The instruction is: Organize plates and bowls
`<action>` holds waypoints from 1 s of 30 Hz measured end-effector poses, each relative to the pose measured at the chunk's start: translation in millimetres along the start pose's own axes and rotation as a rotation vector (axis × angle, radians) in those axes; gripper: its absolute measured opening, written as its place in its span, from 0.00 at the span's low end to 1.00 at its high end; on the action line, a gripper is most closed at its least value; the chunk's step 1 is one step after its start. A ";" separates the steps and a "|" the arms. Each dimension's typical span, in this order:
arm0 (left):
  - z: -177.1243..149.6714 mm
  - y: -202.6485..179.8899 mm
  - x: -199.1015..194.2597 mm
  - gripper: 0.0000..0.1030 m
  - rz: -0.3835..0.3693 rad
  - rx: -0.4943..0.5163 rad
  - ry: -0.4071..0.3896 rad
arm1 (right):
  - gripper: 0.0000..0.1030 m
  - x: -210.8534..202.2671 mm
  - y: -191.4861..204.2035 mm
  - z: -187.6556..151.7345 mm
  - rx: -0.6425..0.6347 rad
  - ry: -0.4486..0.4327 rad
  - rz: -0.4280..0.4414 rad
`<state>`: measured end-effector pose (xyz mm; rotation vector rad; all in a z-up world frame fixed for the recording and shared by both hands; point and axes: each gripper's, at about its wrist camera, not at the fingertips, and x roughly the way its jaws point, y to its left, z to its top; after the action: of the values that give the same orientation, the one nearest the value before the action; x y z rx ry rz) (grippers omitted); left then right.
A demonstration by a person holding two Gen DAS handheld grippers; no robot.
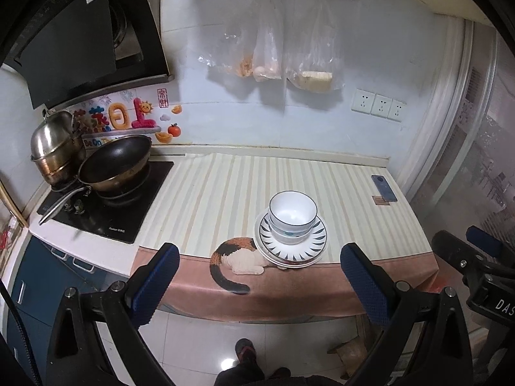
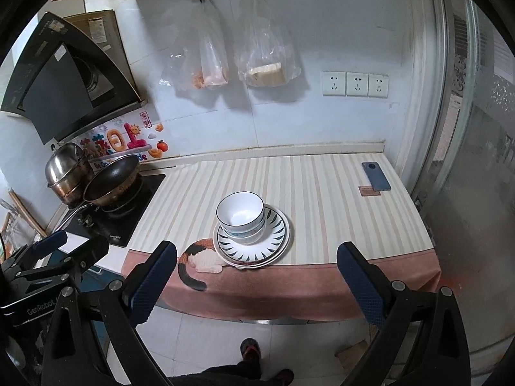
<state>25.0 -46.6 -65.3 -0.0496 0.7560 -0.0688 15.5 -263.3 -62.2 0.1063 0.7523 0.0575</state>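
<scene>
The striped countertop (image 1: 225, 193) is lying ahead of both grippers. The left gripper (image 1: 259, 276) and right gripper (image 2: 257, 273) are hovering wide open, gripping nothing. Beyond and between each pair of jaws, stacked plates (image 1: 317, 238) are sitting near the counter's front edge, carrying nested bowls (image 1: 292, 214). A phone (image 2: 376, 176) is lying further back right.

Bowls (image 1: 292, 217) sit on plates (image 1: 291, 244) near the counter's (image 1: 225, 193) front edge.
</scene>
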 end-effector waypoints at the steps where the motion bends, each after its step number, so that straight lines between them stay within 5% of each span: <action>1: -1.1 -0.4 -1.1 1.00 0.002 0.002 -0.002 | 0.99 -0.9 -0.4 0.0 -0.001 0.000 0.002; 30: -4.1 -7.4 -17.1 1.00 0.020 0.006 -0.038 | 0.99 -5.6 -23.0 3.9 -0.013 -0.009 -0.003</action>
<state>9.5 -52.7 -56.0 -0.0379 0.7187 -0.0506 14.4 -286.9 -58.2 0.0931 0.7426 0.0586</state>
